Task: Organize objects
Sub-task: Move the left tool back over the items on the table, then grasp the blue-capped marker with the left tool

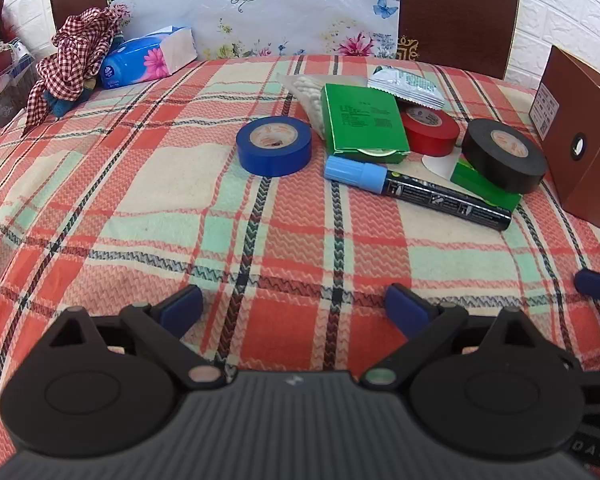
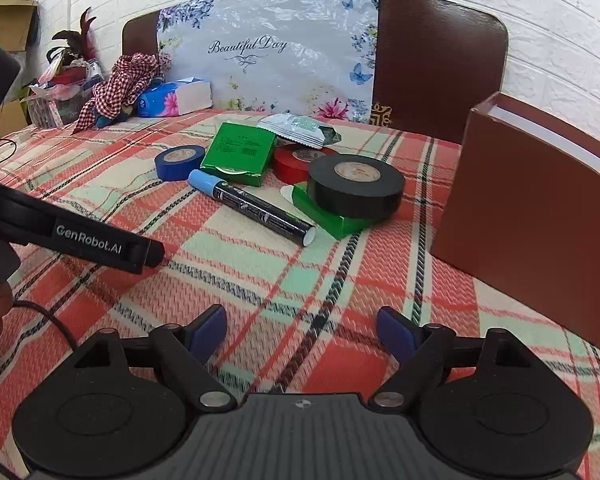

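Note:
A cluster of objects lies on the plaid tablecloth (image 1: 140,200): a blue tape roll (image 1: 274,146), a green box (image 1: 362,122), a red tape roll (image 1: 430,130), a black tape roll (image 1: 502,154) resting on a second green box (image 1: 484,188), a black marker with a light-blue cap (image 1: 416,190), a bag of cotton swabs (image 1: 306,94) and a silver sachet (image 1: 406,86). A brown box (image 1: 580,148) stands at the right. My left gripper (image 1: 294,308) is open and empty, well short of the cluster. My right gripper (image 2: 302,330) is open and empty, also near the table's front; the cluster (image 2: 260,176) lies ahead of it.
A tissue pack (image 1: 150,58) and a checkered cloth bundle (image 1: 74,58) sit at the back left. A floral "Beautiful Day" sheet (image 1: 252,4) covers a chair back. The left gripper's arm (image 2: 80,240) crosses the right wrist view's left side. A cluttered shelf (image 2: 60,84) lies beyond the table.

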A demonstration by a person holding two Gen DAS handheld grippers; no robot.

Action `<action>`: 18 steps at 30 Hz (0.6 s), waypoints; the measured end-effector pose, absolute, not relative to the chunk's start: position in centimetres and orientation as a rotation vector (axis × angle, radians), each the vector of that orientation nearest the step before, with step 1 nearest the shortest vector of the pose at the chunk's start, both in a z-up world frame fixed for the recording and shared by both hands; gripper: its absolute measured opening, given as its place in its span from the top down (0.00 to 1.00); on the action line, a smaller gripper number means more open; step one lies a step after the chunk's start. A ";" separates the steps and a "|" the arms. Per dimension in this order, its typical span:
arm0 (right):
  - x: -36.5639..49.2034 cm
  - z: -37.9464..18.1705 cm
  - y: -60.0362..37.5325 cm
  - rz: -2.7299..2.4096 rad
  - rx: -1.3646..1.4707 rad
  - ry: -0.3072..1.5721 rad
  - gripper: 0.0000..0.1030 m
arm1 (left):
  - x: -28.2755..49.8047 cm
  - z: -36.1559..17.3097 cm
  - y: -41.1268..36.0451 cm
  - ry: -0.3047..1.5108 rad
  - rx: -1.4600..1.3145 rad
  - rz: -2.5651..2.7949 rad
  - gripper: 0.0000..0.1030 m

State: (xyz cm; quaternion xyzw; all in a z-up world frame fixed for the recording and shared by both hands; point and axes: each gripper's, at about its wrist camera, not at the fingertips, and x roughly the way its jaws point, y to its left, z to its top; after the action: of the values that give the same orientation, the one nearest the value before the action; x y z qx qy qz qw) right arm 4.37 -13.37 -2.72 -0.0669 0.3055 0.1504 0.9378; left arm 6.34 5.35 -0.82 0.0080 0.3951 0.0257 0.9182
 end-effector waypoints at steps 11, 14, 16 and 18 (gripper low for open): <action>8.3 -3.0 -10.4 0.371 -0.225 0.582 0.22 | 6.7 -0.9 6.2 0.821 -0.020 0.082 0.03; 8.8 -2.9 -10.2 0.391 -0.231 0.583 0.22 | 6.9 -0.8 6.4 0.823 -0.026 0.094 0.03; 9.0 -3.0 -10.3 0.402 -0.225 0.587 0.22 | 6.9 -0.8 6.4 0.825 -0.028 0.095 0.03; 9.1 -2.9 -10.5 0.410 -0.208 0.596 0.21 | 7.0 -0.7 6.5 0.826 -0.032 0.096 0.03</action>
State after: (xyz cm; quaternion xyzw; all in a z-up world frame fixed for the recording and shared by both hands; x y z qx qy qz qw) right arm 9.15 -10.53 -2.94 -0.1015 0.2910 0.2002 0.9300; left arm 6.99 6.50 -0.75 -0.0157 0.4013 0.0467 0.9146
